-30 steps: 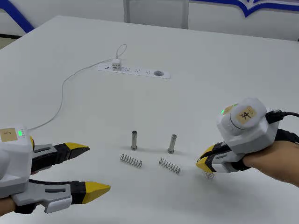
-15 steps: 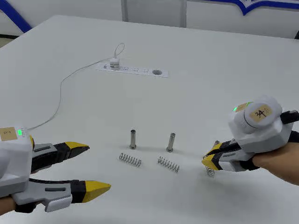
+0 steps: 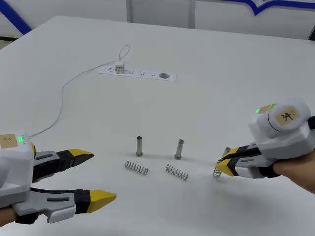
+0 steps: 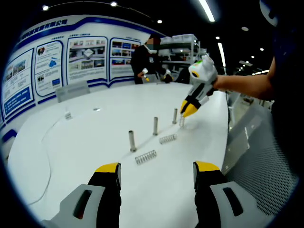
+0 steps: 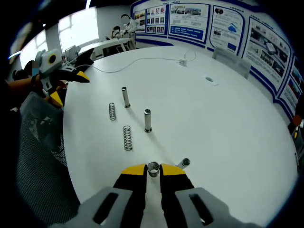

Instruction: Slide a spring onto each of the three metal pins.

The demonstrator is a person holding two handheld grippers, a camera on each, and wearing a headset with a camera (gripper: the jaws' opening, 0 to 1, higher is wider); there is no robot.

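Nearest me, the left tongs (image 3: 104, 177) hover wide apart and empty over the near edge of the tabletop (image 3: 221, 88), well clear of the work. A little further in on the other side, the right tongs (image 3: 220, 165) are pinched narrow on the held spring (image 3: 216, 172). In the right gripper view its open end sits between the yellow tips, and the right pin (image 5: 184, 163) stands just beside them, not yet threaded. The left spring (image 3: 136, 167) and the middle spring (image 3: 176, 172) lie flat on the tabletop, each just in front of its upright post, the left pin (image 3: 139, 146) and the middle pin (image 3: 179, 149), both bare. Beyond them a power strip (image 3: 140, 73) and its cable (image 3: 64, 93) lie well apart from everything. I judge none of the three fitted so far. The danger I see is at the right pin: it looks free-standing, so a sideways nudge from the tongs could tip it or send it rolling. If the coil's bore meets the pin top off-axis it may snag, buckle, or spring out of the pinch and skitter off. In the head view the tongs partly hide that pin, which makes lining up harder.
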